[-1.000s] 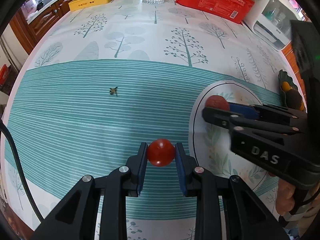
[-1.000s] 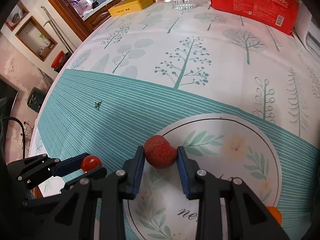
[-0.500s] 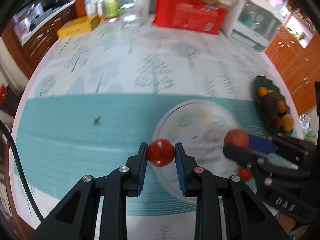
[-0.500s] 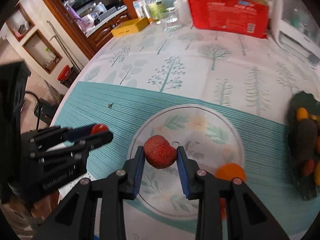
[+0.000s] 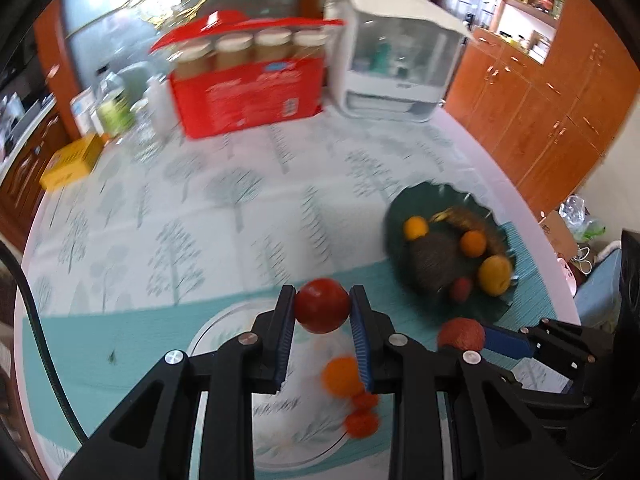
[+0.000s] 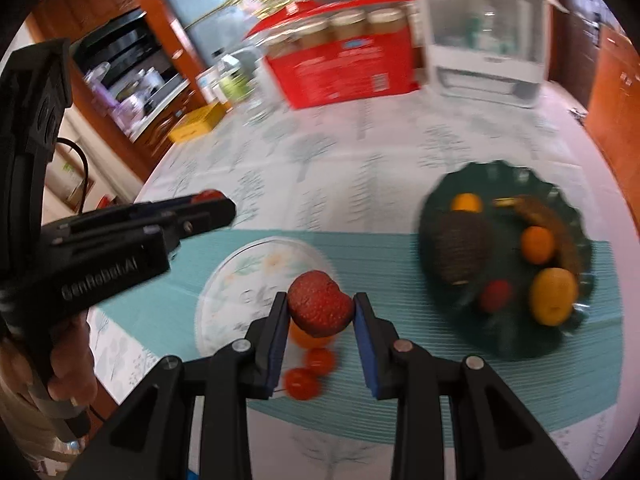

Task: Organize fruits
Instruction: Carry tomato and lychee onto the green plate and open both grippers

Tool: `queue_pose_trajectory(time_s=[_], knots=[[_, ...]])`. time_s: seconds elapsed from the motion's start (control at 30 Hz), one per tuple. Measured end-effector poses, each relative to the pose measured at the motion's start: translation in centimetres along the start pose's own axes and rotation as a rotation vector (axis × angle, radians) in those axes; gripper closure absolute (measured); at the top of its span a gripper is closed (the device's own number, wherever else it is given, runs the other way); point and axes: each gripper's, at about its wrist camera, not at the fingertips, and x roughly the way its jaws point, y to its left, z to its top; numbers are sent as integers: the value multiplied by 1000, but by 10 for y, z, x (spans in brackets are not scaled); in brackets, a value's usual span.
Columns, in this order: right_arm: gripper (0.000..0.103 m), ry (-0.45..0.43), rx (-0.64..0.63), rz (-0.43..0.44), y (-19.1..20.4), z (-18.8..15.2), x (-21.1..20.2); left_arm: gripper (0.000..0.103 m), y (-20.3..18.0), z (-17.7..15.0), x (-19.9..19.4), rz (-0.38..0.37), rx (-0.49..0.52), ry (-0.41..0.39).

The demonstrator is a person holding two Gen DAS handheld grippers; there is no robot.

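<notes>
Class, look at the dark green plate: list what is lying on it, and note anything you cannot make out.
On the dark green plate: two small oranges, a yellow fruit, a small red fruit, a brown scaly fruit and a brownish piece at the back, too blurred to name. Anything beneath them is hidden.

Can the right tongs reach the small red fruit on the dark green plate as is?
Probably not to grasp: the right tongs are already shut on a lychee. The path over to the small red fruit on the dark green plate looks unobstructed.
</notes>
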Motion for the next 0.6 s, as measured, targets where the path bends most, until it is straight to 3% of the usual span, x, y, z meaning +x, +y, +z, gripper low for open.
queue_pose_trajectory(time_s=[0.37,0.6], knots=[[71,-66,117,-150,-113,20,-25,78,-93,65,43,-3,123,6],[71,-37,152,-160,-153,27,-7,78,-138,87,94,0,188,70]])
